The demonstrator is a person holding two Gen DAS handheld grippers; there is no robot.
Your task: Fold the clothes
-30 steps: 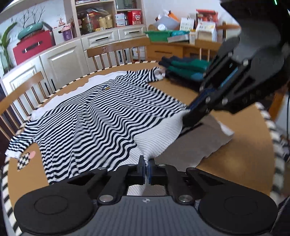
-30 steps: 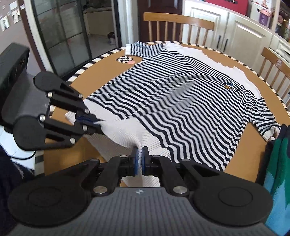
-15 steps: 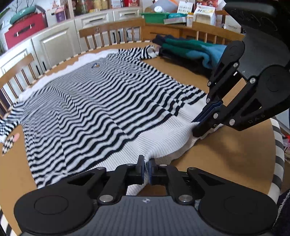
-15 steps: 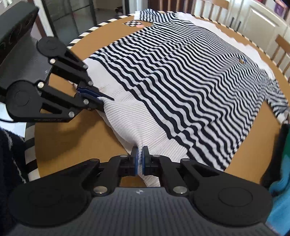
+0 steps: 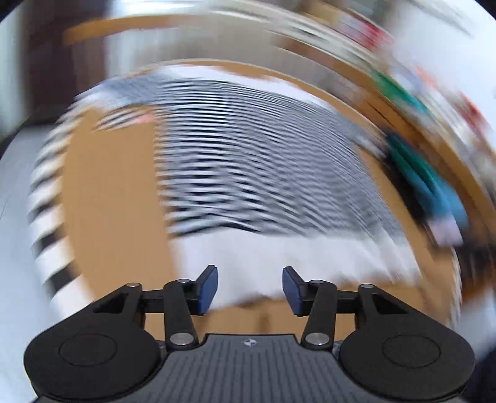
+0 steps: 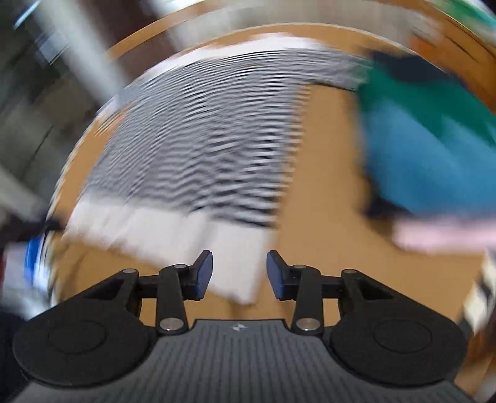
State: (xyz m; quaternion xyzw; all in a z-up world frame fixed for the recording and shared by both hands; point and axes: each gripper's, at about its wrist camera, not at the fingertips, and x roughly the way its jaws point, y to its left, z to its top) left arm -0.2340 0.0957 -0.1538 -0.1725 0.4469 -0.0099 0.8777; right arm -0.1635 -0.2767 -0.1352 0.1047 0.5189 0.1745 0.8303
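Both views are blurred by motion. The black-and-white striped shirt (image 5: 248, 161) lies flat on the round wooden table (image 5: 108, 201), its white ribbed hem (image 5: 294, 257) nearest me. My left gripper (image 5: 250, 290) is open and empty just above the hem's near edge. In the right wrist view the shirt (image 6: 201, 139) lies ahead with its white hem (image 6: 173, 232) close. My right gripper (image 6: 239, 272) is open and empty over the hem's corner.
A folded green and blue garment (image 6: 427, 142) lies on the table to the right, also in the left wrist view (image 5: 427, 186). The table has a black-and-white striped rim (image 5: 46, 217). A chair back (image 5: 130, 28) stands beyond the table.
Both grippers have let go of the white hem and opened. The hem now lies flat on the table. Both cameras have swung quickly, so the views are smeared.
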